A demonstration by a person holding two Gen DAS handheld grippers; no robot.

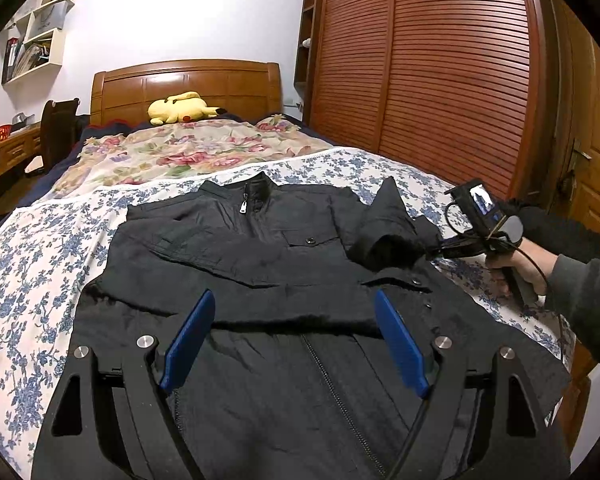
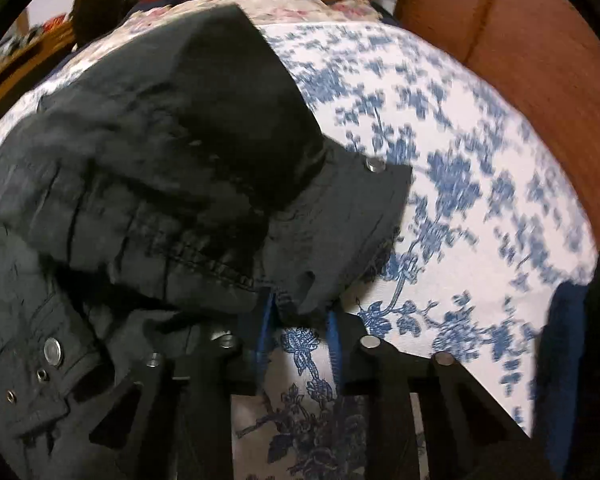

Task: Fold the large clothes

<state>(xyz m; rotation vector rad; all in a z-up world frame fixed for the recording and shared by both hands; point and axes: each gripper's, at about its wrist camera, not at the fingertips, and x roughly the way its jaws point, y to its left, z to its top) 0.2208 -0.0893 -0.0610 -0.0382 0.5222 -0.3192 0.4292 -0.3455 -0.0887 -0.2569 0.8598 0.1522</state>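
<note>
A black zip-up jacket [image 1: 260, 248] lies face up on the bed, collar at the far end, one sleeve folded across the chest. My left gripper [image 1: 294, 296] hovers open over the jacket's lower front, with nothing between its blue fingers [image 1: 192, 332]. At the right, the other sleeve [image 1: 384, 236] is raised and bunched, and my right gripper [image 1: 432, 252] has its tips at the sleeve's end. In the right wrist view the sleeve's cuff [image 2: 340, 220] with a metal snap hangs into my right gripper [image 2: 300, 304], whose narrow blue fingers [image 2: 265, 320] are shut on the cuff's edge. The jacket [image 2: 140, 160] fills the left of that view.
The bed has a blue-flowered white sheet [image 1: 40, 248] and a floral blanket [image 1: 188, 148] beyond it. A yellow plush toy [image 1: 180, 108] lies by the wooden headboard. A slatted wardrobe [image 1: 420, 80] stands close at the right, a desk [image 1: 4, 152] and chair at the left. A person's hand [image 1: 528, 264] holds the right gripper.
</note>
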